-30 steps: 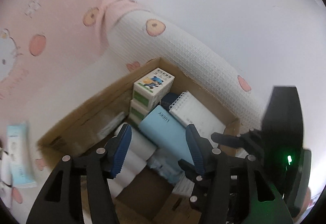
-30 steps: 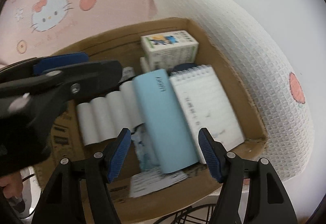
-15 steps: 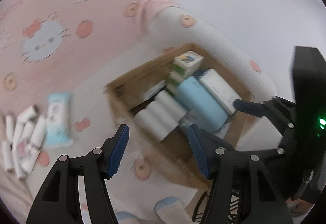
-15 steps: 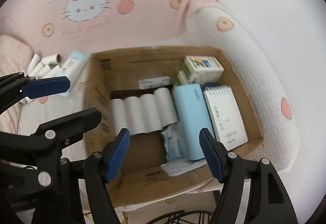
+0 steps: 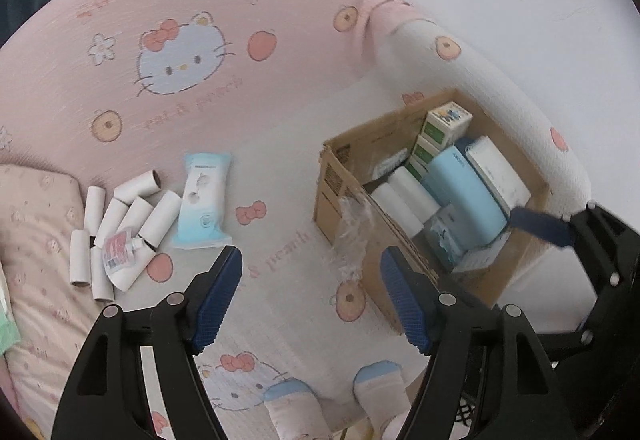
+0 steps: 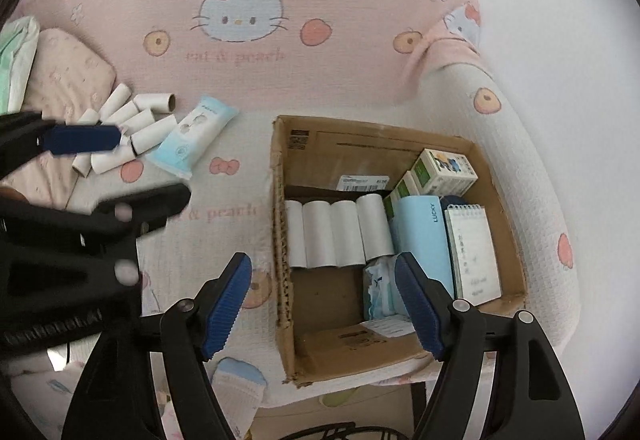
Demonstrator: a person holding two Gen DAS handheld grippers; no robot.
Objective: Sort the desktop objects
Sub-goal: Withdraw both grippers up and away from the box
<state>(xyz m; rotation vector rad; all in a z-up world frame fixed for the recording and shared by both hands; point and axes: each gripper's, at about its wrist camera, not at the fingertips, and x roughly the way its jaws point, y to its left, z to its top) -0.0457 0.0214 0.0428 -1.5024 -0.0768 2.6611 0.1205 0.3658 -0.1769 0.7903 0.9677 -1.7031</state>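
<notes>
Both grippers have pulled back from the cardboard box [image 6: 280, 240] since the earlier frames, when they hung right over its contents; now the loose things on the pink blanket [image 5: 280, 200] show as well. The left gripper [image 5: 312, 300] has its jaws apart with nothing between them, and the right gripper [image 6: 324, 304] is likewise empty with its jaws wide.

Sorting is partly done: four white tubes [image 6: 336, 232], a blue case [image 6: 424, 240], a notepad [image 6: 472, 252] and small cartons [image 6: 444, 168] already lie in the box. Still out on the blanket are a heap of paper tubes [image 5: 120, 224], a small pouch [image 5: 118, 248] on top of them, and a blue wipes pack [image 5: 204, 200] just beside the heap.

The next pick is probably the wipes pack or a tube. The pack is soft, so it should be gripped across its narrow width; a tube is better taken from the heap's edge so the others do not roll.

Only the right wrist view looks straight down into the box and shows the free floor at its near end. Only the left wrist view shows the pouch clearly.
</notes>
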